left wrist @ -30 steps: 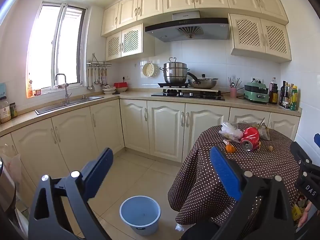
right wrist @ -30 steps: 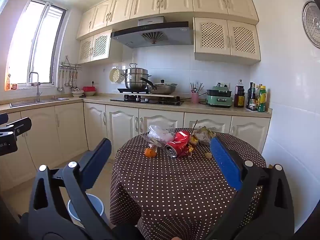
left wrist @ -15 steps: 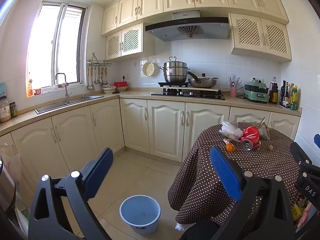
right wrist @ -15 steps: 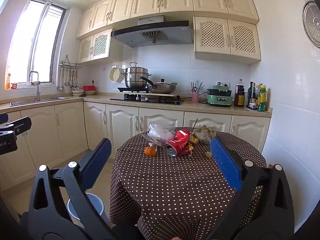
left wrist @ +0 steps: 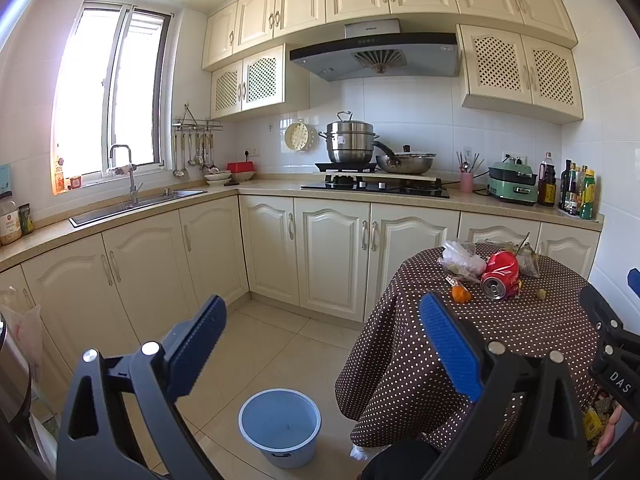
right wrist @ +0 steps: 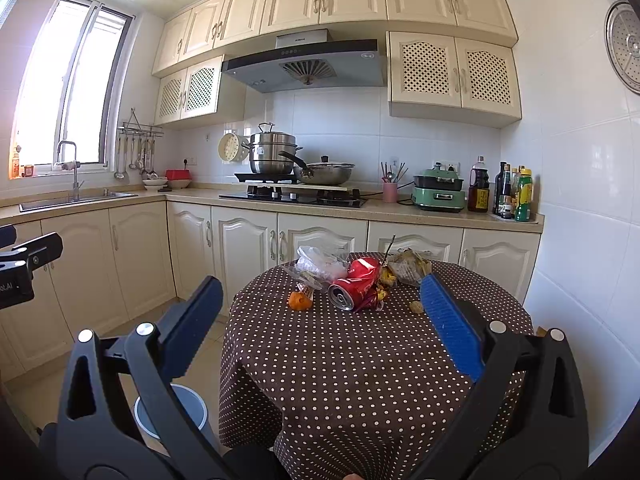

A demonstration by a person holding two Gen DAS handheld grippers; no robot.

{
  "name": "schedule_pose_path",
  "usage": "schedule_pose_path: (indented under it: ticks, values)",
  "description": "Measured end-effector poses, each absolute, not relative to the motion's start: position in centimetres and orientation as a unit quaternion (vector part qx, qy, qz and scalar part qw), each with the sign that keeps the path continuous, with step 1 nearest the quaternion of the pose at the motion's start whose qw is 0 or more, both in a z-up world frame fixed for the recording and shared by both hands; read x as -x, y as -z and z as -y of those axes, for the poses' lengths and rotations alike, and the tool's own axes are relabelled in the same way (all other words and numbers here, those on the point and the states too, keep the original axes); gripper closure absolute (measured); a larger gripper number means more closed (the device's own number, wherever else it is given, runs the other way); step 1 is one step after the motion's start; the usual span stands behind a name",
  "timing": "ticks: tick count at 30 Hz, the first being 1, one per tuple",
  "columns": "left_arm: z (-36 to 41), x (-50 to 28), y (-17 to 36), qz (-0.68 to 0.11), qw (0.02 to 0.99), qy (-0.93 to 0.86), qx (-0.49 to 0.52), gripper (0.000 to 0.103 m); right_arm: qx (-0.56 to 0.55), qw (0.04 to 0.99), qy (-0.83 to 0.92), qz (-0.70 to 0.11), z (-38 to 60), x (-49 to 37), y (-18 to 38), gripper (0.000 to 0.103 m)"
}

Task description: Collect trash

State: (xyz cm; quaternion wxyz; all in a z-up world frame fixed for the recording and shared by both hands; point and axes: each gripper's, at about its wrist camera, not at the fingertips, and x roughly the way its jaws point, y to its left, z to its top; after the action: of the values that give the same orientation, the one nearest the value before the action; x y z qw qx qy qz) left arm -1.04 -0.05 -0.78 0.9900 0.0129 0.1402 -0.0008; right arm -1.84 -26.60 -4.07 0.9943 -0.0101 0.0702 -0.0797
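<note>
In your left wrist view, your left gripper point(left wrist: 320, 344) hangs with its blue pads spread wide and nothing between them, high over the tiled floor. Below it the bin point(left wrist: 280, 426) stands on the floor, just beside the hanging edge of the tablecloth. To the right, the table point(left wrist: 440, 360) carries the trash near its far edge: a crushed red can point(left wrist: 500, 276) lying on its side, a clear bag point(left wrist: 462, 258) touching it on the left, an orange scrap point(left wrist: 461, 294) in front of the bag, and a small crumb point(left wrist: 541, 294) apart on the right. Part of your right gripper point(left wrist: 608, 344) shows at the right edge. In your right wrist view, your right gripper point(right wrist: 320, 332) is likewise fully open and empty — held over the near side of the table point(right wrist: 360, 380), well short of the pile. The can point(right wrist: 356, 284) points its open end at you, the bag point(right wrist: 320, 264) behind it on the left, the scrap point(right wrist: 300, 301) alone to the left, a brown wrapper point(right wrist: 410, 268) on the right and the crumb point(right wrist: 416, 306) just beside your right pad point(right wrist: 448, 328). The bin point(right wrist: 188, 404) sits partly hidden behind your left finger point(right wrist: 196, 320).
</note>
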Motion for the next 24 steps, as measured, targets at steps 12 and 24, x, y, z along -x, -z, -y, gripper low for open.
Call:
schedule_pose_path:
  ticks: [12, 24]
  values:
    - [0.5, 0.2, 1.0, -0.142, 0.990, 0.001, -0.012, 0.007, 0.010, 0.994, 0.080, -0.072, 26.5, 1.8, 3.9, 0.006]
    - [0.3, -0.6, 1.3, -0.146, 0.989, 0.005, -0.010, 0.007, 0.011, 0.994, 0.081, -0.074, 26.6, 1.7, 3.9, 0.006]
